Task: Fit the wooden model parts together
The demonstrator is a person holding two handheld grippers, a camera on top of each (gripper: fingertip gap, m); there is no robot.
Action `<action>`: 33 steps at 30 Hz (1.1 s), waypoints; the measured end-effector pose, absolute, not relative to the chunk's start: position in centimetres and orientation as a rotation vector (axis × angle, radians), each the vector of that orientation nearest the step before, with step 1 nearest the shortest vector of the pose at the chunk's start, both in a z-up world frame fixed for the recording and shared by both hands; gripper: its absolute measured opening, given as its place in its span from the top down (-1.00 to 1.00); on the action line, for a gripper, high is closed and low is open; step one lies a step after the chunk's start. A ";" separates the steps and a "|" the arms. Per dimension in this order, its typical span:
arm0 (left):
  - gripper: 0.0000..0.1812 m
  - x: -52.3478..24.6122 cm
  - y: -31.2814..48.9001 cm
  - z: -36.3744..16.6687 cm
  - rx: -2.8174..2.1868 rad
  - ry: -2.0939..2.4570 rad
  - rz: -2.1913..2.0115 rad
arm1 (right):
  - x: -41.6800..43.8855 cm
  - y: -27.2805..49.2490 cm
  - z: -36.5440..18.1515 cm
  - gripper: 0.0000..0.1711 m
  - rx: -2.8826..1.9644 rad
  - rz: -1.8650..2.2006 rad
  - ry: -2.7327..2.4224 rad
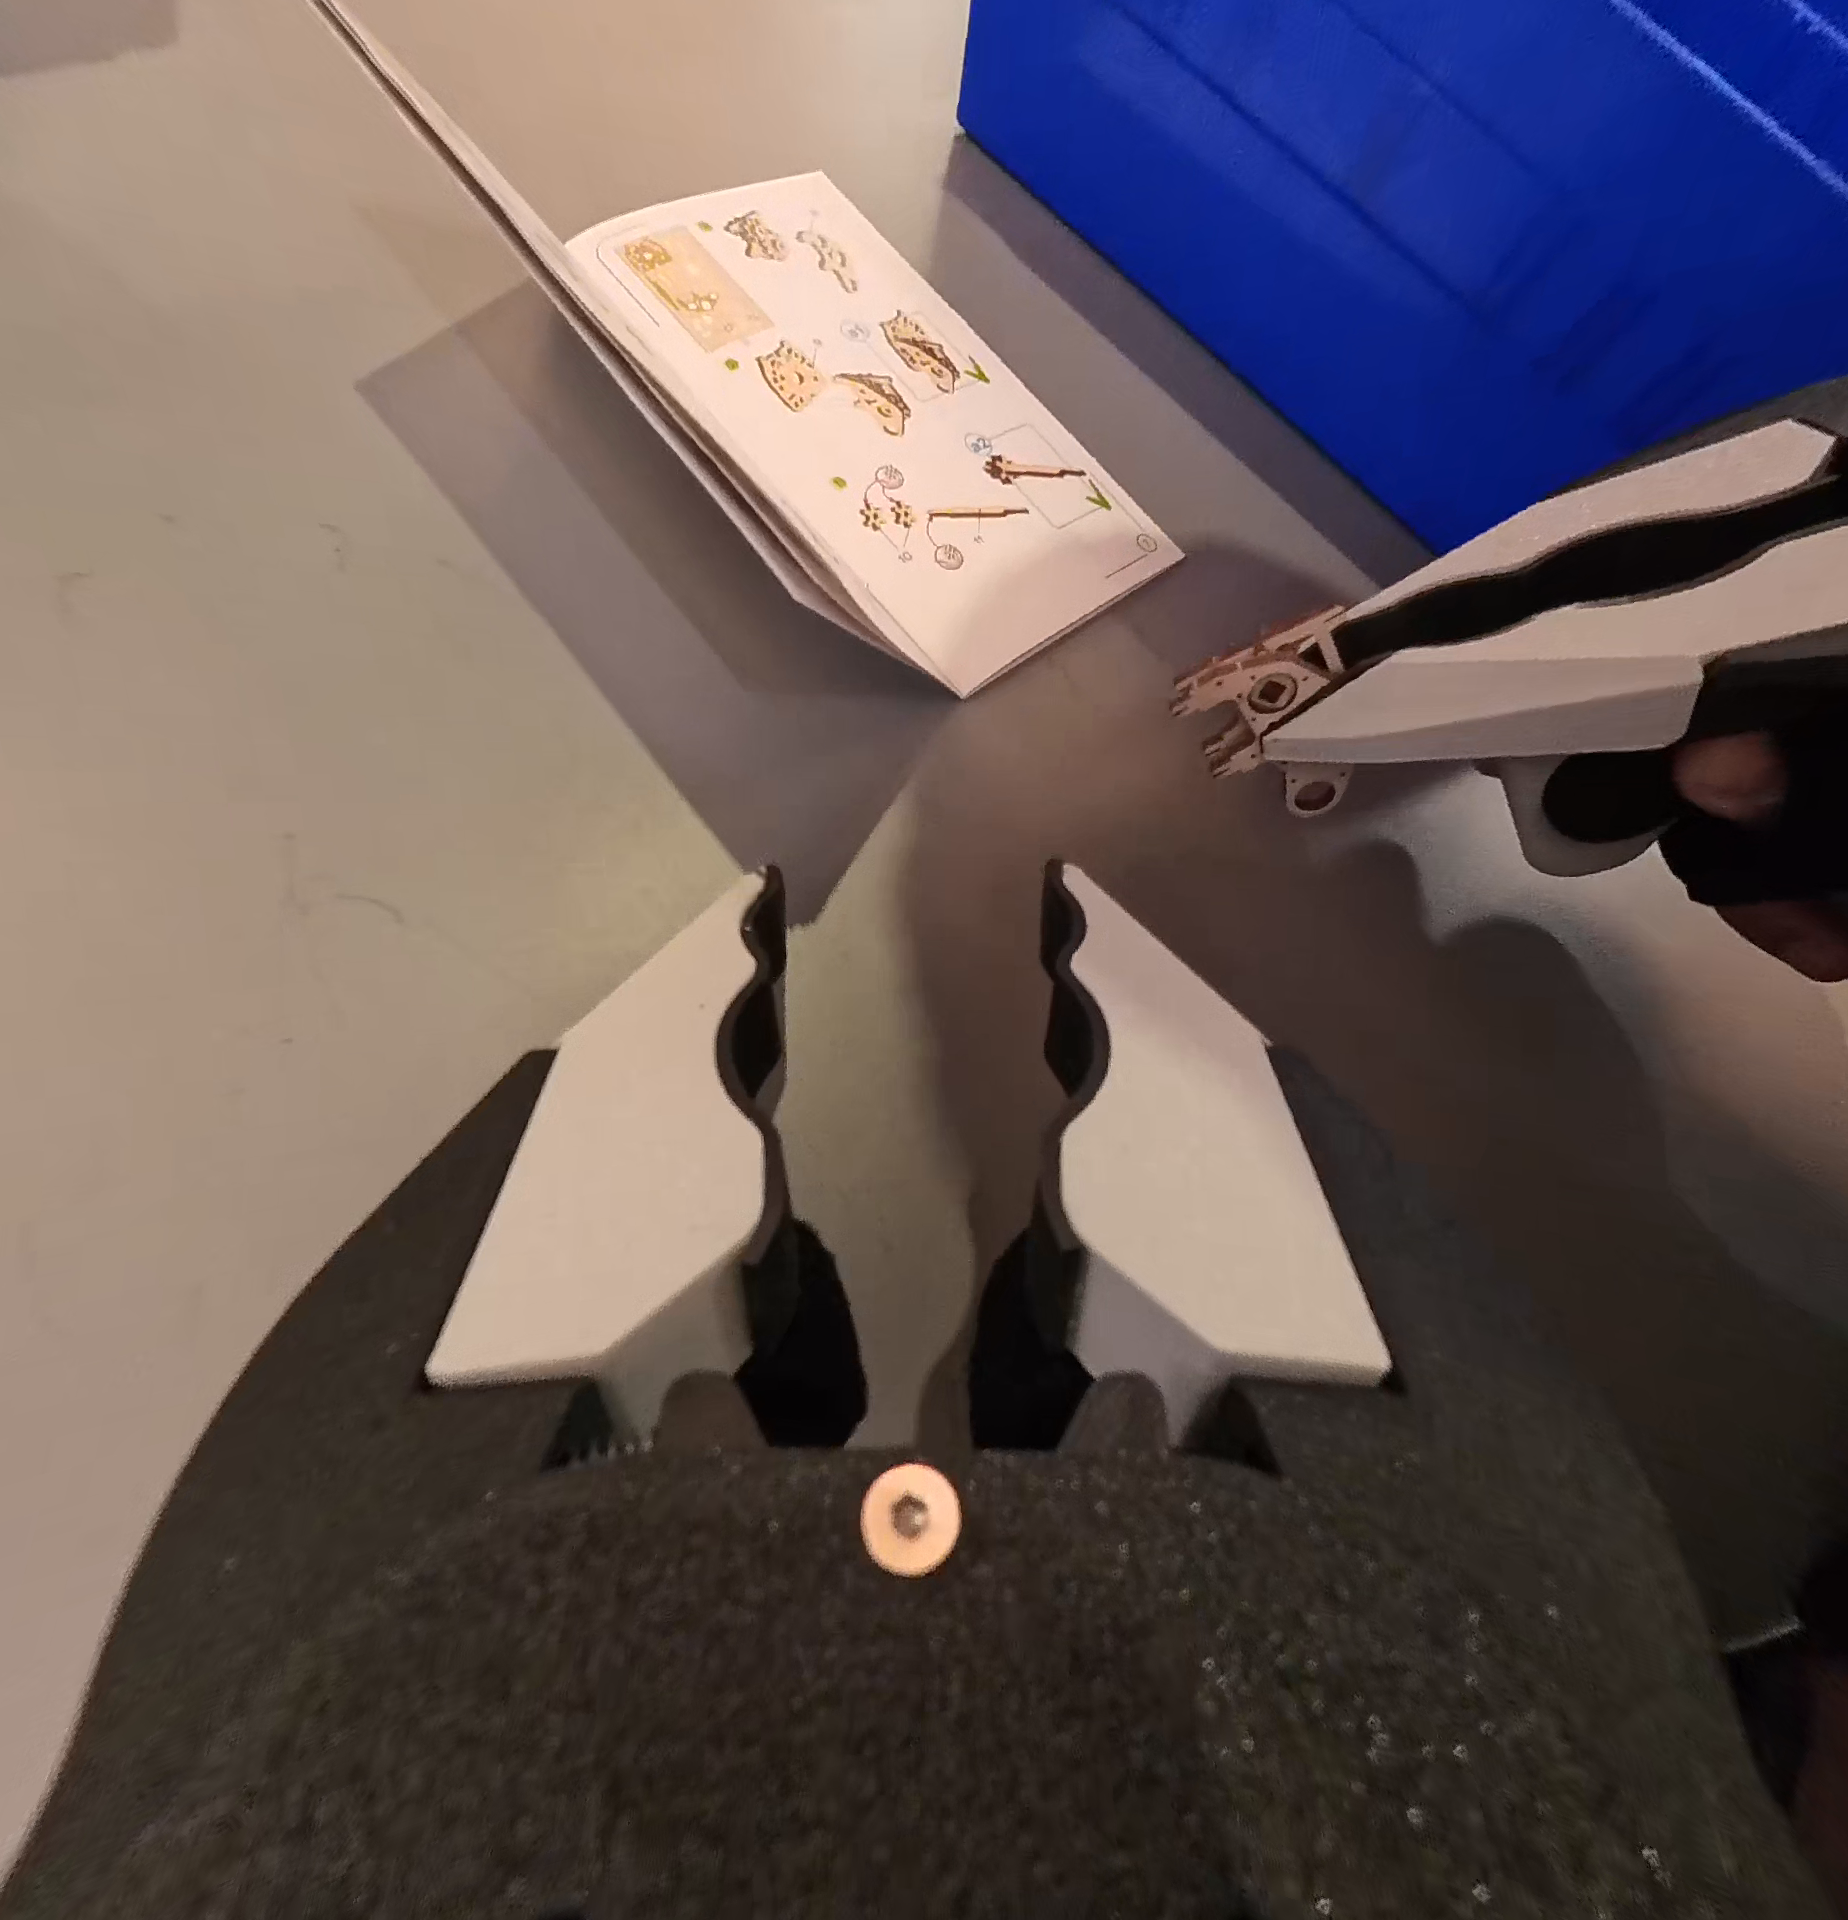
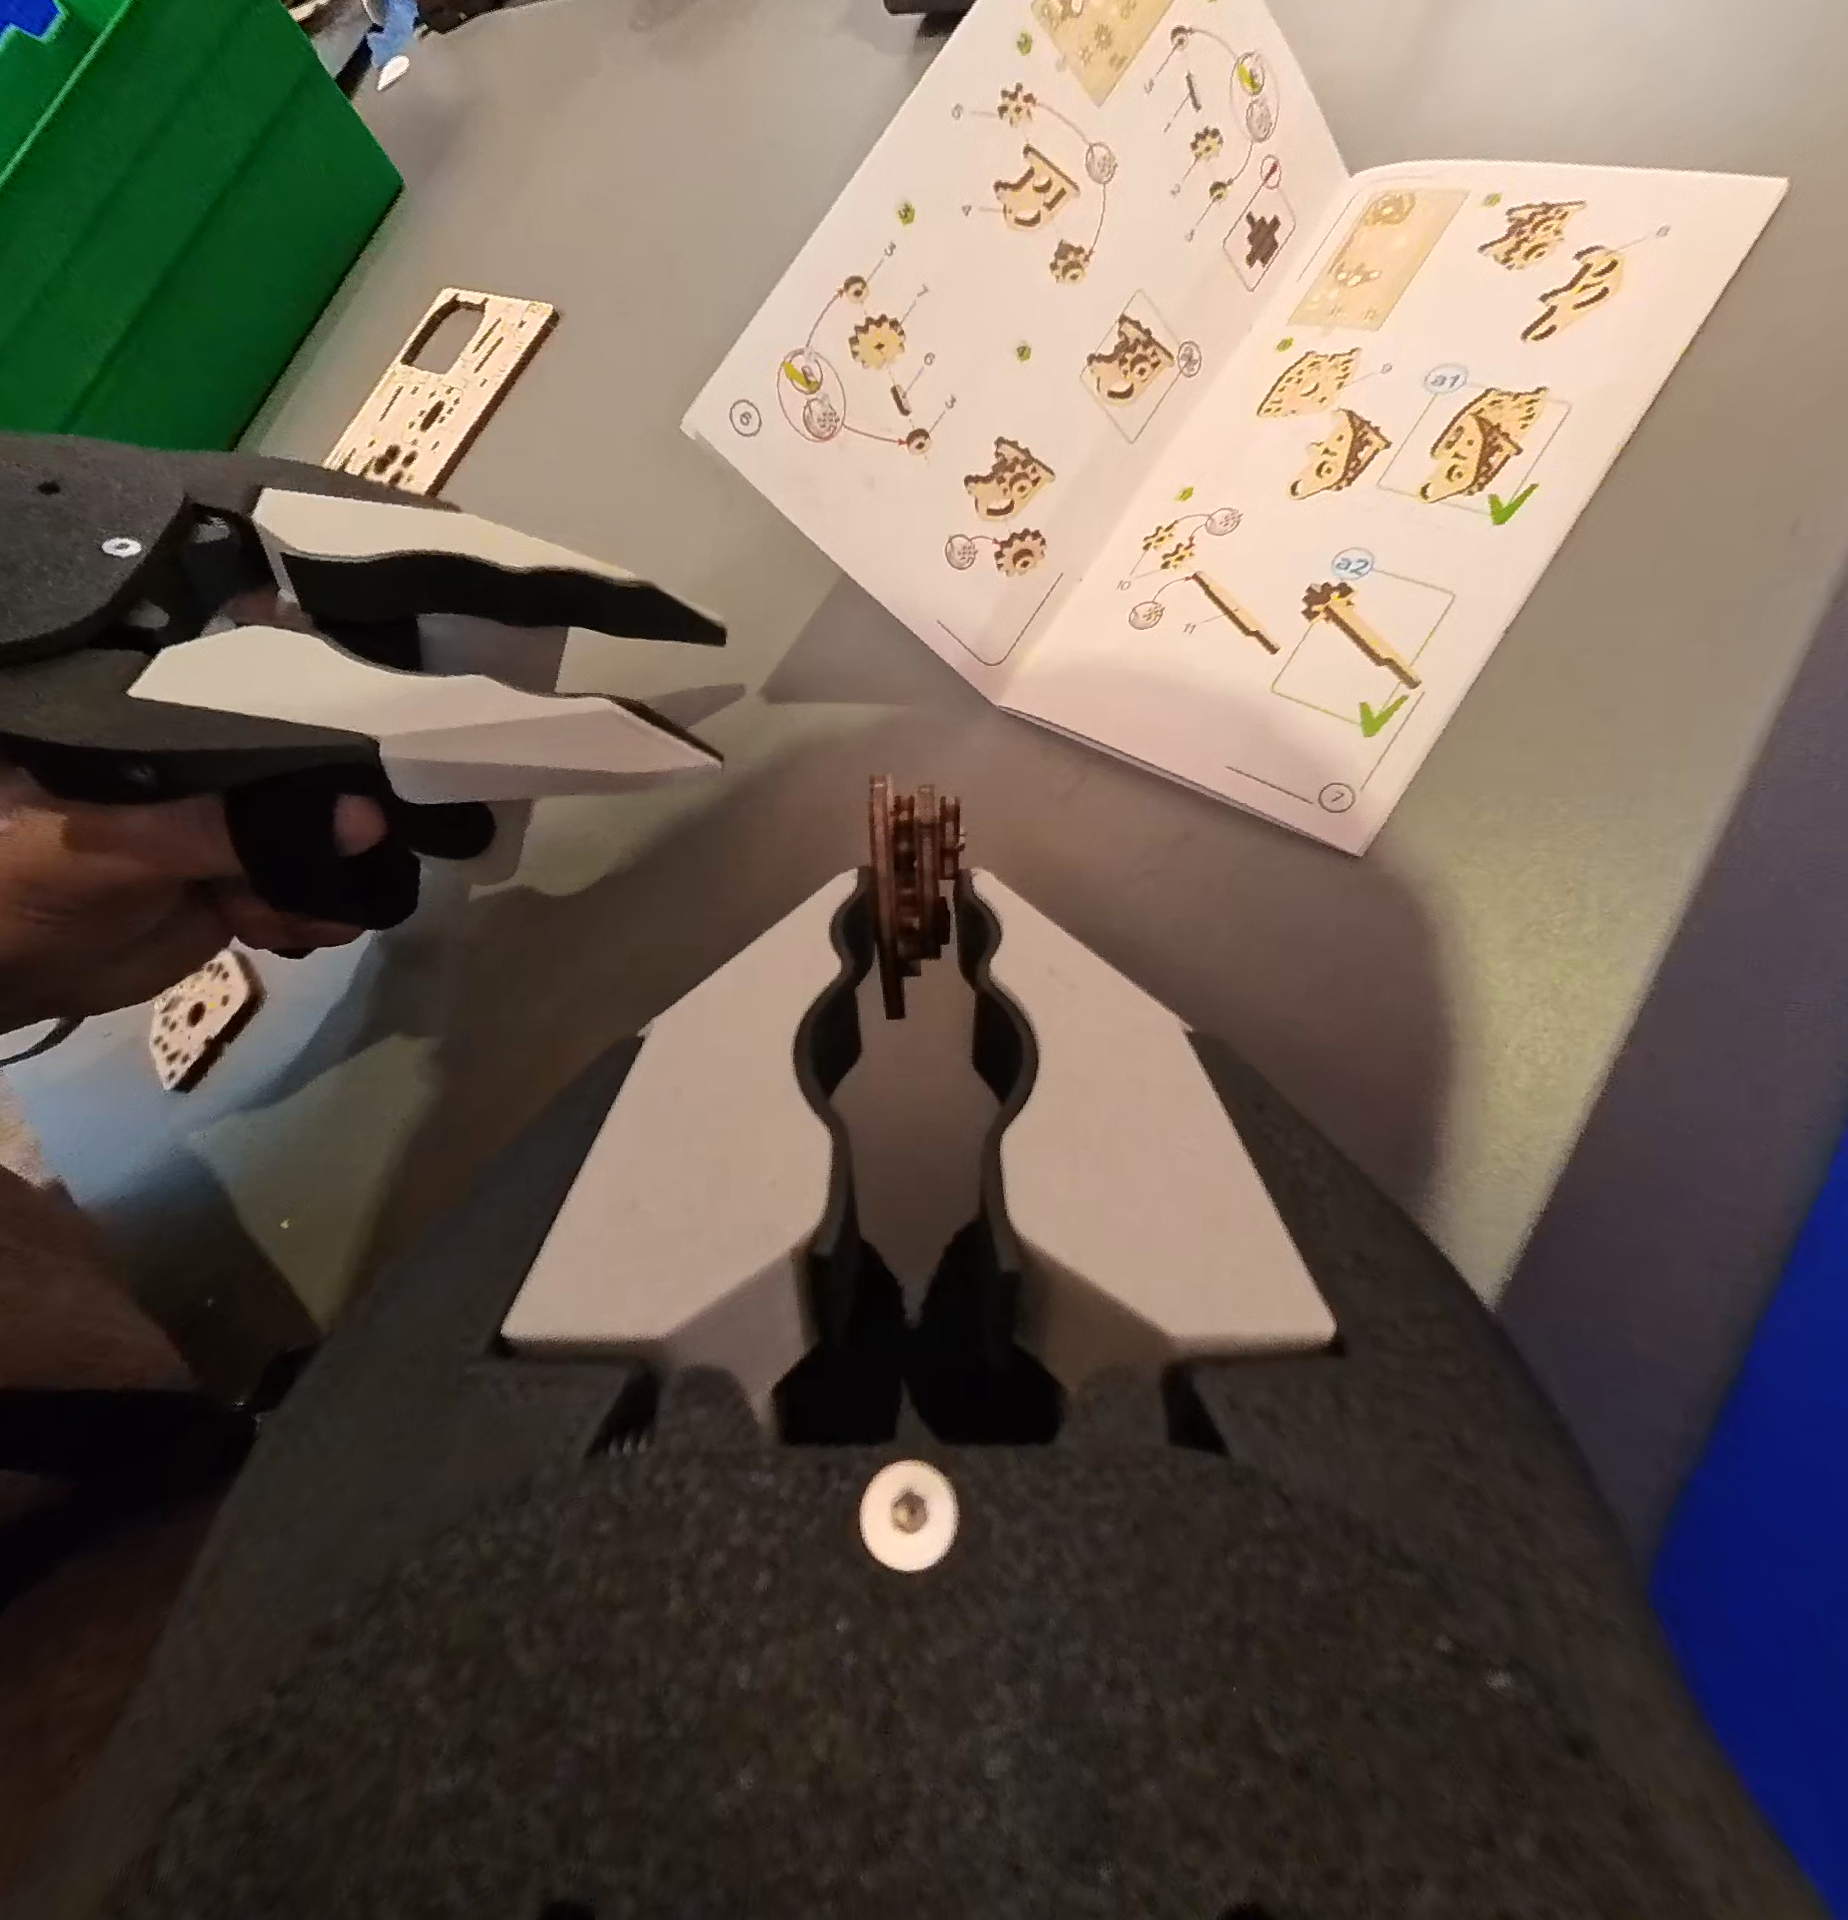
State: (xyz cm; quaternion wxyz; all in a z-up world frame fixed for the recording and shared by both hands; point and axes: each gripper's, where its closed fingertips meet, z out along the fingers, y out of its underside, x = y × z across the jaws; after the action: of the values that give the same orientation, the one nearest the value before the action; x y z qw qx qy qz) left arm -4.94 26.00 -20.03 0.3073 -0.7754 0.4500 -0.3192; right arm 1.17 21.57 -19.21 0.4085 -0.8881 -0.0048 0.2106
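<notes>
My right gripper (image 2: 915,878) is shut on a small wooden model assembly (image 2: 915,883), held edge-on above the grey table. It also shows in the left wrist view (image 1: 1304,691), at the right, with the assembly (image 1: 1252,701) sticking out of its tips. My left gripper (image 1: 909,883) is open and empty above the table. In the right wrist view it (image 2: 717,686) hovers at the left, jaws apart, a little left of the assembly. A wooden parts sheet (image 2: 447,390) with cut-outs lies far left. A small square wooden piece (image 2: 198,1023) lies under the left hand.
An open instruction booklet (image 2: 1211,416) lies on the table ahead; it also shows in the left wrist view (image 1: 858,416). A blue bin (image 1: 1471,208) stands at the back right. A green bin (image 2: 151,208) stands at the far left. The table edge (image 2: 1626,1039) runs along the right. Left tips and right tips are each some 25 cm from the small square wooden piece (image 2: 198,1023).
</notes>
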 end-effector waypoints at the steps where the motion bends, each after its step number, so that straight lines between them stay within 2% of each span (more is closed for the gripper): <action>1: 0.48 -5.0 25.9 -20.0 -2.053 1.190 -0.842 | 1.1 21.6 -19.2 0.83 -2.239 0.532 -0.014; 9: 0.47 -9.3 25.8 -17.6 -2.050 1.182 -0.741 | 0.3 21.7 -19.0 0.83 -2.240 0.528 -0.062; 16: 0.51 -23.9 27.4 -16.5 -2.143 1.185 -0.450 | -6.5 19.9 -17.7 0.83 -2.235 0.661 -0.428; 20: 0.45 -29.8 23.5 -16.9 -2.231 1.091 -0.478 | -11.8 18.9 -16.6 0.83 -2.235 0.711 -0.665; 25: 0.25 -29.1 17.5 -19.0 -2.172 1.018 -0.393 | -16.3 18.6 -15.9 0.83 -2.215 0.741 -0.760; 28: 0.27 -27.9 16.5 -19.7 -2.159 0.888 -0.336 | -17.4 18.4 -16.3 0.83 -2.224 0.720 -0.770; 33: 0.26 -26.8 16.2 -21.1 -2.213 0.745 -0.485 | -18.4 18.4 -16.0 0.83 -2.202 0.724 -0.738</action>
State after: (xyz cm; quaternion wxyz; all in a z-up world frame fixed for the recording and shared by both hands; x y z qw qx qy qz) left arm -26.83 16.25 -21.11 0.3695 -0.8623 0.2902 -0.1890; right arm -18.35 18.43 -16.01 0.3472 -0.8488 -0.2846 0.2793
